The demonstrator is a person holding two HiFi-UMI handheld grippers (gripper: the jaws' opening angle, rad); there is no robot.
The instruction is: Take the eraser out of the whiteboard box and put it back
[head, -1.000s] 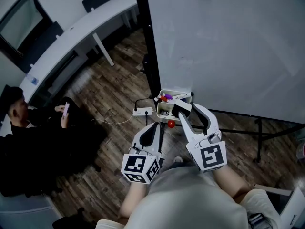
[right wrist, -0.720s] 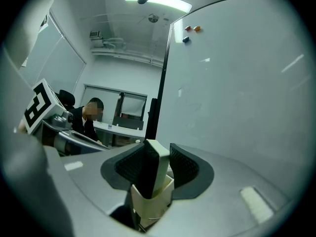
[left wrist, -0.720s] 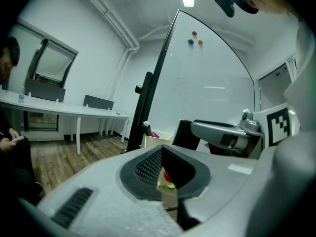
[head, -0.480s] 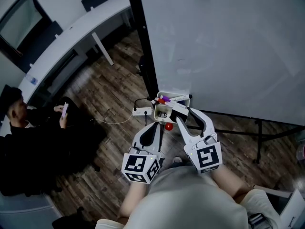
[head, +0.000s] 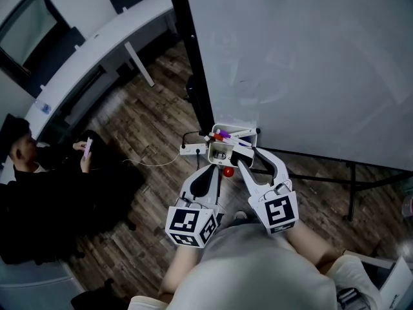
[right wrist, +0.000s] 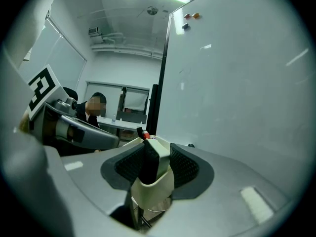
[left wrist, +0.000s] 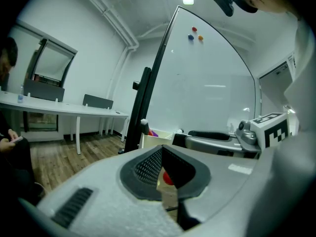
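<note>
We find the eraser point(right wrist: 149, 163) upright between the pads of the right gripper point(head: 241, 156), its dark felt face against the pad at 9 o'clock and its pale back against the pad at 3 o'clock, so these fingers are clamped on it. Directly at 6 o'clock of the eraser, the cream lip of the whiteboard box point(head: 215, 152) cuts across its lower end. We cannot tell whether its base touches the floor of the box or hangs inside it. In the head view the right gripper's fingertips reach the box at its 4 o'clock corner and cover the eraser, which we cannot pick out there. The left gripper point(head: 211, 172) sits just at 6 o'clock of the box with its fingers together and nothing between them. Through the slit below its pads we see only part of a red ball point(left wrist: 168, 177). Marker pens point(head: 223, 134) with purple and red caps lie at the 12 o'clock end of the box, too small to count. The box hangs at the bottom edge of the whiteboard point(head: 310, 63), beside its black post point(head: 193, 63).
</note>
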